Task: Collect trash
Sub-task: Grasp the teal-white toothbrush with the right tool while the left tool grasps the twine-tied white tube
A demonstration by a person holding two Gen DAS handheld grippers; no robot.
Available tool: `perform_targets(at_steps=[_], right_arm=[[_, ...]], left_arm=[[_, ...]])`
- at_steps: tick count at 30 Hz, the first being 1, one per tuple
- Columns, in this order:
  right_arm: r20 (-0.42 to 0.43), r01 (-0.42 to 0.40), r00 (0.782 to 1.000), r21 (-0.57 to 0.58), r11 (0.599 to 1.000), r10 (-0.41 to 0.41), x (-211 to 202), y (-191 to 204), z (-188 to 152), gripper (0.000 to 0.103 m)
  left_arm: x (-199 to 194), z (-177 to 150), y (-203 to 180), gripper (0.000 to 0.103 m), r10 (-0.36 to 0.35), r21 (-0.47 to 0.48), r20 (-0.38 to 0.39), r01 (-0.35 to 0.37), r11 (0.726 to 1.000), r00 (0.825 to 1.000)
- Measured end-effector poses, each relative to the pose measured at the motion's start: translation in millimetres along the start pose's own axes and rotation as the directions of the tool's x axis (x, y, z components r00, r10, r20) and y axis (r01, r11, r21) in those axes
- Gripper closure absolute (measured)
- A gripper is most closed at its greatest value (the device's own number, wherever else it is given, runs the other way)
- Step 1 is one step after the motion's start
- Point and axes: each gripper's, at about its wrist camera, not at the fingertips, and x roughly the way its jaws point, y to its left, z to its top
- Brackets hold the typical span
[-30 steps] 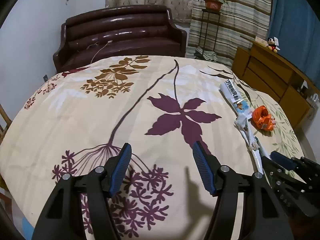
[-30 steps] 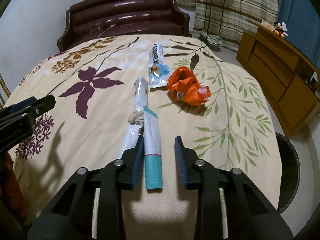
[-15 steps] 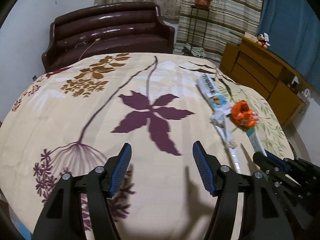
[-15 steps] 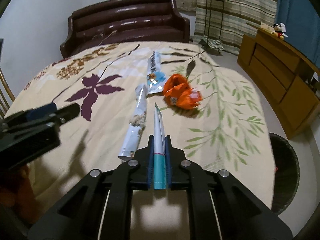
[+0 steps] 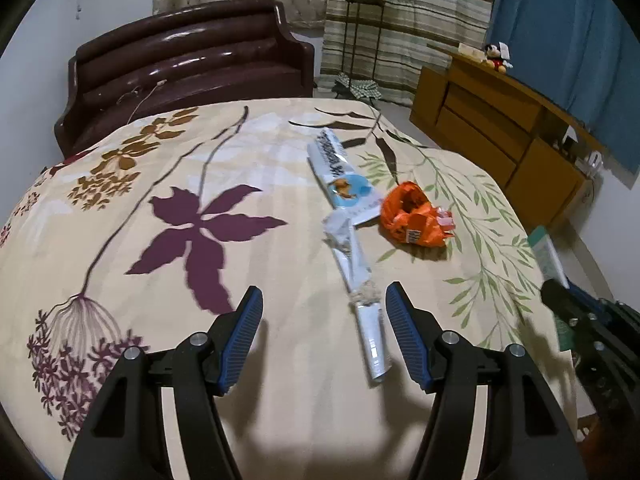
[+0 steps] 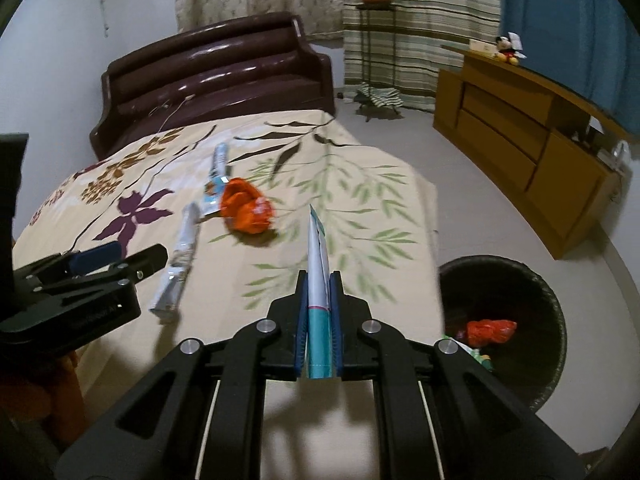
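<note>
The right gripper point(image 6: 318, 320) is clamped flat on a white and teal wrapper point(image 6: 318, 276), its 2 blue pads pressed against the teal end while the white end sticks up and forward, clear of the bedspread. In the left wrist view that same gripper shows as a dark shape at the right edge, with the wrapper's pale end rising above it.

The left gripper point(image 5: 324, 332) hangs above the bed point(image 5: 248, 148) with its jaws spread and nothing between the pads. A long silvery wrapper point(image 5: 360, 292) lies on the cover just ahead of it, its near end reaching in beside the right-hand finger point(image 5: 404, 332); whether that end sits inside the gap or just under it is hard to judge from this angle.

Past the silvery wrapper lies a white and blue packet point(image 5: 340, 176), the 2 overlapping end to end. Just beside the packet's near end sits a crumpled orange wrapper point(image 5: 412, 216). All 3 rest on the floral bedspread.

On the floor just beside the bed's right edge, in the right wrist view, stands a dark round bin point(image 6: 520, 320) with a red-orange scrap point(image 6: 490, 330) and some other bits inside. The held wrapper is over the bed, to the left of the bin.

Behind the bed are a dark brown sofa point(image 5: 188, 60), a plant stand point(image 5: 366, 24) against striped curtains, and a wooden sideboard point(image 5: 500, 132) with a small plush toy point(image 5: 496, 56) on top.
</note>
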Motion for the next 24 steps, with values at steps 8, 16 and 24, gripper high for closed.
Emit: perform_targets(at_steps=[8,16,24], right_arm=[[0.002,-0.001,1.0,0.035,0.999,0.001,0.1,-18.6,-5.1,0.093],[0.0,-0.006,1.0,0.036,0.999,0.006,-0.1,-18.3,-6.2,0.093],[0.009,-0.012,1.0,0.025,1.0,0.012,-2.2,-11.3,-6.9,0.093]], left_arm=[[20.1,-0.9,-11.4,0.051,0.001,0.025,-0.06,0.001,1.0,0.998],[19.2,-3.9,-7.9,0.082,-0.039,0.039,-0.059,0.042,0.998,0.997],[7.4,-8.9,-2.3,0.083,-0.069,0.039,-0.03,0.07,0.997,0.997]])
